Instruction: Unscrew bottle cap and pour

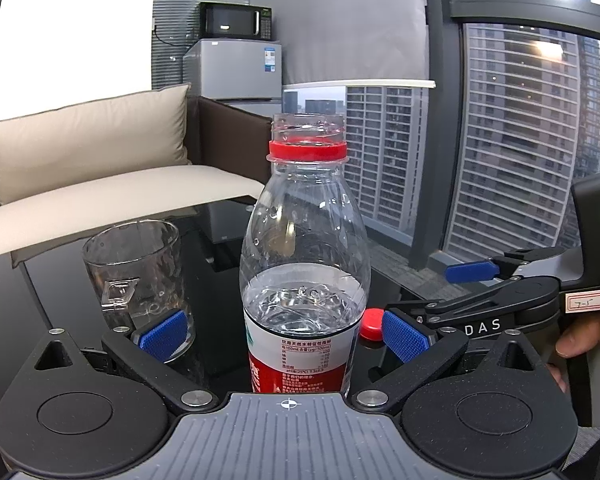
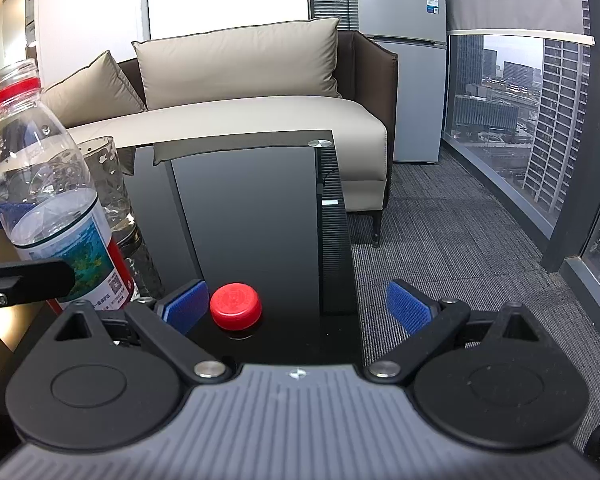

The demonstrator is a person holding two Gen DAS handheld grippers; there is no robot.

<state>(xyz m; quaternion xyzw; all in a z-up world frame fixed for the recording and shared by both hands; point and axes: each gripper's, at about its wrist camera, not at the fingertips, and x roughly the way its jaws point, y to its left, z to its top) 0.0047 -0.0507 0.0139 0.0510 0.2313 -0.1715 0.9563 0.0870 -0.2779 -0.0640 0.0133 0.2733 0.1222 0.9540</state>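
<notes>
An uncapped clear water bottle [image 1: 305, 264] with a red neck ring and red label stands upright on the black glass table, about half full. My left gripper [image 1: 284, 338] is open, its blue pads on either side of the bottle with gaps. An empty clear glass [image 1: 136, 272] stands left behind the bottle. The red cap [image 2: 236, 306] lies on the table next to the left pad of my open right gripper [image 2: 296, 308]. The cap [image 1: 371, 323] also shows in the left wrist view, right of the bottle. The bottle [image 2: 48, 200] and glass [image 2: 108, 180] are at the left of the right wrist view.
The black glass table [image 2: 252, 208] ends at a right edge above grey carpet [image 2: 460, 248]. A beige sofa [image 2: 240, 92] stands behind the table. A small fridge [image 2: 404, 20] and microwave are at the back. Tall windows run along the right.
</notes>
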